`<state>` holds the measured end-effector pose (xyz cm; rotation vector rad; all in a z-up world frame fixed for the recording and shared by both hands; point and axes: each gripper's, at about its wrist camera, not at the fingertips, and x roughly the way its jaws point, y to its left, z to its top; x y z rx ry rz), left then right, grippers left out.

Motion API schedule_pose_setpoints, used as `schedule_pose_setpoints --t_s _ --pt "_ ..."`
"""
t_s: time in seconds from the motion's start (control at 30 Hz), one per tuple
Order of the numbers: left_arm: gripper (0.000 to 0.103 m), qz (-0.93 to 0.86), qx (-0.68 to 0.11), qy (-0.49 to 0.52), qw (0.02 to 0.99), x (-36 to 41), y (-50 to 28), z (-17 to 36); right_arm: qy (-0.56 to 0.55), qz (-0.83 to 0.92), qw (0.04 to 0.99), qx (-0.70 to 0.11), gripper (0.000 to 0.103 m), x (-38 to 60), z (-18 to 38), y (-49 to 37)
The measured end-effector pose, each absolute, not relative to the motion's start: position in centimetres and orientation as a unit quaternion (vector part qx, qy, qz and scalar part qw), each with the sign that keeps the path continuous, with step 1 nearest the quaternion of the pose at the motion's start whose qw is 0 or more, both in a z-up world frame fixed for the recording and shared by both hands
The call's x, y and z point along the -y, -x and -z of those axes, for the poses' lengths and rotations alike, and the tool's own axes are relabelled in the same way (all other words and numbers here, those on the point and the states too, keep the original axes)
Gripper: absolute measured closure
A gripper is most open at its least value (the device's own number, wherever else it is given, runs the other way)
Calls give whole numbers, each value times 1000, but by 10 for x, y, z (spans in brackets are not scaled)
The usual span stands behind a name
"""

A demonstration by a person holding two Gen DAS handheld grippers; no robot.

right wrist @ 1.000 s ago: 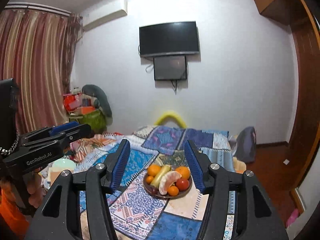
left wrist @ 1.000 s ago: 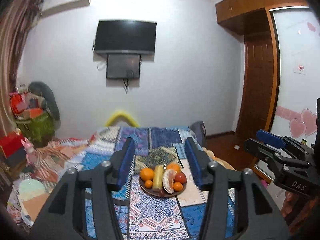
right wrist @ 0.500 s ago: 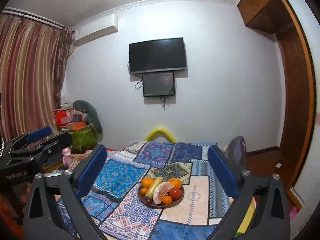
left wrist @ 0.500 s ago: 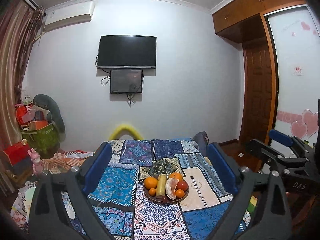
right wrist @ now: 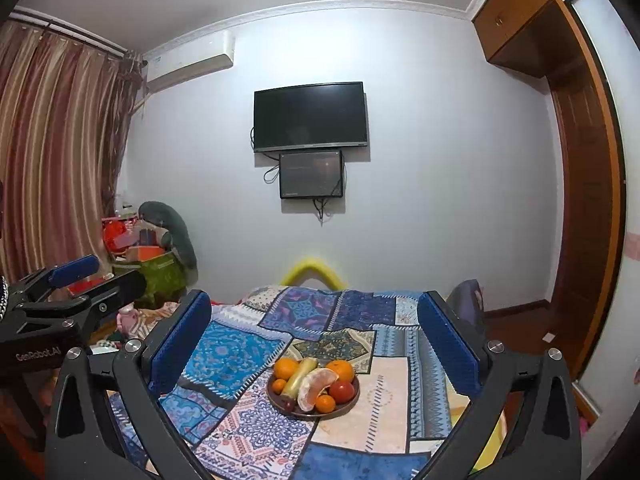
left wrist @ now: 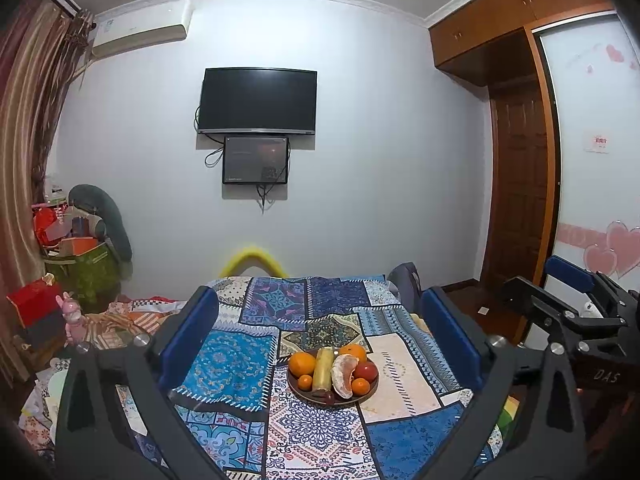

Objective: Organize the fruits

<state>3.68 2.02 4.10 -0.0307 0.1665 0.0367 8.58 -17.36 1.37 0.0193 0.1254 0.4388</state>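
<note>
Both of your hand-held grippers are up and level, looking out over the bed. Your left hand-held gripper [left wrist: 320,344] has its jaws spread wide with nothing between them, and your right hand-held gripper [right wrist: 316,340] is spread just as wide and just as empty.

Straight ahead of each, framed in the gap between the blue pads, sits the brown plate [left wrist: 295,385] on the patchwork bedspread [left wrist: 228,364]. The fruit is already heaped on it: a big orange [left wrist: 303,364] toward your left-hand pad, a banana [left wrist: 323,368] lying lengthways beside it, a peeled citrus half [left wrist: 345,374] leaning across the middle, a red tomato-like fruit [left wrist: 366,370] toward your right-hand pad, another orange [left wrist: 353,352] at the far side, and small tangerines [left wrist: 361,386] at the near rim. Something dark sits at the near edge; I can't make out what.

No loose fruit shows on the bedspread around the plate. So this fits two readings: fruit gathered up and you holding clear, or a full plate waiting to be sorted out. One look won't settle which.

The wide-open stance suits either, I'd say: nothing pinched, and the plate well short of your fingertips.
</note>
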Motion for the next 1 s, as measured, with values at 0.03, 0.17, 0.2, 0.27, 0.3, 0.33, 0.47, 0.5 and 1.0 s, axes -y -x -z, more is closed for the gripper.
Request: schedule_pose_setpoints --t_s 0.03,0.17,0.2,0.27,0.3,0.33,0.47,0.5,1.0 --pt "0 -18 -84 16 996 -21 -37 -41 -10 -218 974 -62 0 174 -14 -86" --pt "0 -17 -86 16 996 -20 -37 -39 -11 -218 974 -60 0 175 -15 -84" --pt "0 -17 -86 16 996 -20 -38 -39 -11 -217 974 -59 0 175 -15 -83" --pt "0 -19 -87 16 996 -20 -38 -39 -11 -217 974 -59 0 176 -16 -83" --pt "0 -20 -87 17 996 -20 -38 -39 -11 -217 974 -59 0 176 -16 -84" --pt "0 -20 -88 17 996 -21 -39 -38 -12 -217 974 -60 0 176 -16 -83" --pt "0 -20 -92 19 995 -22 -40 -37 -11 -216 974 -61 0 177 -16 -83" --pt "0 -21 -92 19 995 -22 -40 -36 -12 -216 974 -61 0 178 -16 -83" --pt "0 -17 -91 18 996 -23 -38 -37 -15 -215 974 -64 0 179 -18 -84"
